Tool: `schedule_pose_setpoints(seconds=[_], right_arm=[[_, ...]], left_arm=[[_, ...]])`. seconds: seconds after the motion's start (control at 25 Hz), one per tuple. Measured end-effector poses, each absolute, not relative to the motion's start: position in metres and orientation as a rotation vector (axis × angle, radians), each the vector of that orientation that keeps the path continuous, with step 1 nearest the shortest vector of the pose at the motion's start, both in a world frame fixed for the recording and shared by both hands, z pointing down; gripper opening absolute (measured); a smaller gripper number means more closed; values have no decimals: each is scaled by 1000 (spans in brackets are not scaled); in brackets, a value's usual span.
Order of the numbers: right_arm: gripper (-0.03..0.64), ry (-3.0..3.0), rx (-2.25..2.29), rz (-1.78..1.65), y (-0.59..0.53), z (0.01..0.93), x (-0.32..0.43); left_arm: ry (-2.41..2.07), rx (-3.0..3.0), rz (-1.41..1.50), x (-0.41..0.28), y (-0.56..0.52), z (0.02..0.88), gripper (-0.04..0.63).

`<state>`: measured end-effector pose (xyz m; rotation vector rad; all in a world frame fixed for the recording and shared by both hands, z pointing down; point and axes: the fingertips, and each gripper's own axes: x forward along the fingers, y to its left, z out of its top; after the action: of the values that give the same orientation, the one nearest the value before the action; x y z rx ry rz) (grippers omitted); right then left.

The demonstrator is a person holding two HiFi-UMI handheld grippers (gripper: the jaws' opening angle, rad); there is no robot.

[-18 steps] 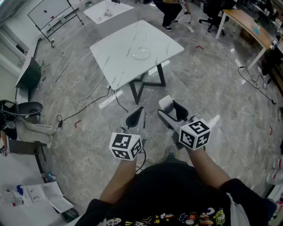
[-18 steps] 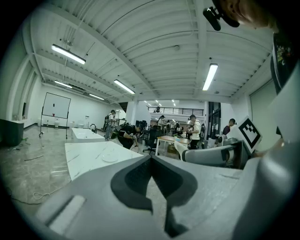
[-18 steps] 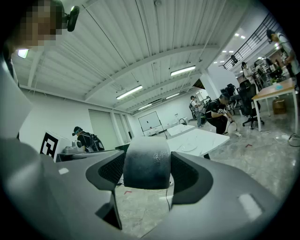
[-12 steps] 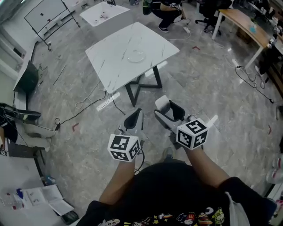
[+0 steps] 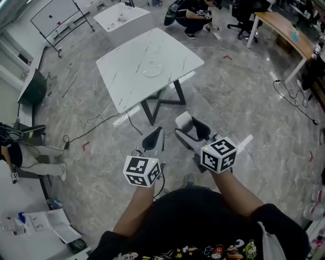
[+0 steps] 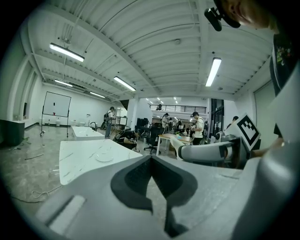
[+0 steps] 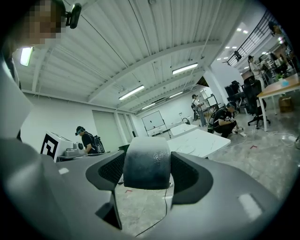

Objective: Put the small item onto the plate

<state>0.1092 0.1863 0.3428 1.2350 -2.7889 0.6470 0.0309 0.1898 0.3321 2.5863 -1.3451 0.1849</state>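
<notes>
A white marble table (image 5: 127,76) stands some way ahead of me on the grey floor, with a clear glass plate (image 5: 153,69) near its middle. Held over the floor well short of the table, my right gripper (image 5: 189,127) is shut on a small whitish-grey rounded item (image 5: 183,121); the right gripper view shows the item (image 7: 145,154) wedged between the jaws. Beside it my left gripper (image 5: 155,137) is shut with nothing in it, its jaw tips touching in the left gripper view. The plate (image 6: 104,158) is far off beyond them.
Cables (image 5: 101,119) trail across the floor by the table's dark legs (image 5: 160,101). A second white table (image 5: 122,18) and a crouching person (image 5: 190,12) are behind it. A wooden desk (image 5: 284,28) is at the far right, a dark chair (image 5: 33,86) at the left.
The table has slid slightly lower and left in the head view, and more of the crouching person shows. Both grippers hold the same pose, the right still shut on the item.
</notes>
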Motion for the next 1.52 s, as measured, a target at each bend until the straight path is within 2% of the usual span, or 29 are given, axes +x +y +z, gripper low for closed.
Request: schedule_pose_setpoints(seconds=[0.24, 0.72, 1.52], right_arm=[[334, -2800, 1185, 663, 173, 349, 125], [334, -2800, 1153, 664, 172, 356, 115], [334, -2701, 1218, 729, 38, 383, 38]], left_arm=[[-1339, 2561, 232, 54, 187, 342, 0], [-1370, 2549, 220, 42, 175, 344, 0], [-1260, 2524, 198, -33, 30, 372, 0]])
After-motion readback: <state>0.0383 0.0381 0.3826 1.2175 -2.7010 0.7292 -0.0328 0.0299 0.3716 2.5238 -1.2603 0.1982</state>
